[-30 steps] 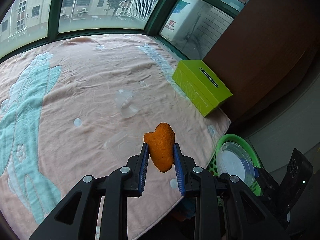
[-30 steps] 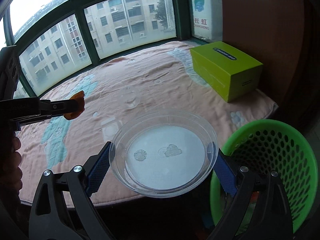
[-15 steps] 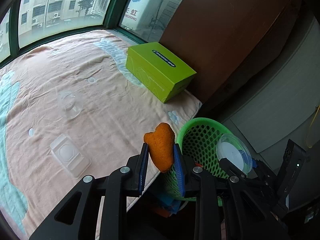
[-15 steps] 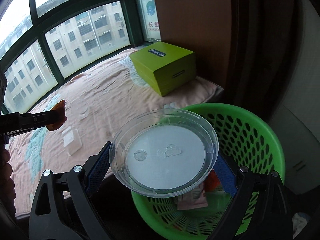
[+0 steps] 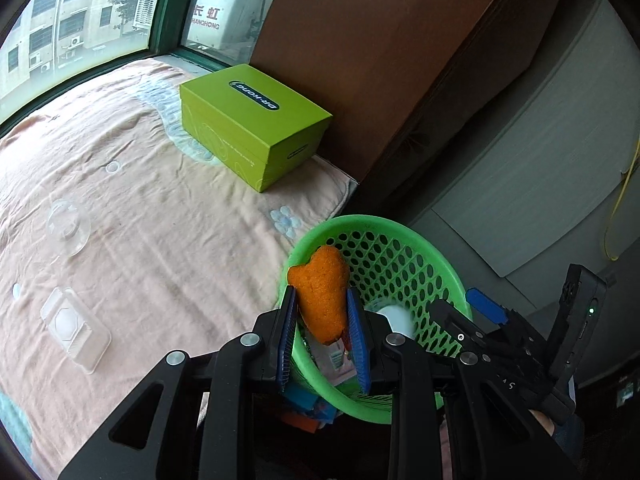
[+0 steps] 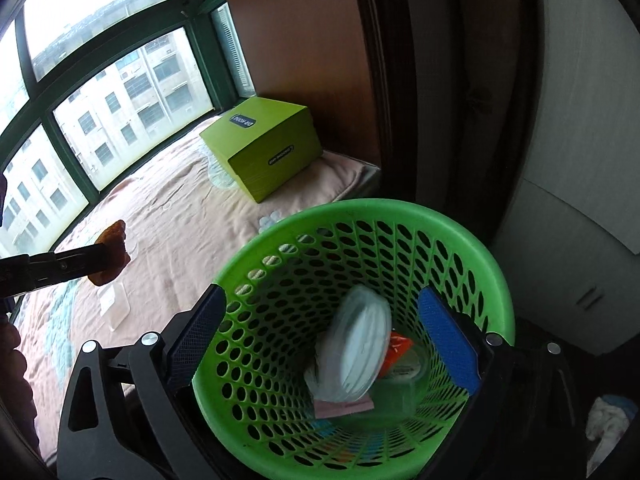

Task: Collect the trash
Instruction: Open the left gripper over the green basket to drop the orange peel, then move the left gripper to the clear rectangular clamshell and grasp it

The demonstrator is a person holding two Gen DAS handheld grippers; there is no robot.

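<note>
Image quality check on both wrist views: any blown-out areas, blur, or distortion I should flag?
Left wrist view: strong fisheye bending with black corners; window bright yet readable; orange scrap in the left gripper sharp. Right wrist view: sky through the upper panes blown out to white; clear round lid in the green basket slightly smeared; dark vignette along the left edge.

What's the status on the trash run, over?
Left gripper shut on orange scrap. Right gripper jaws opening, empty; clear lid in green basket. Nothing blocking.
</note>
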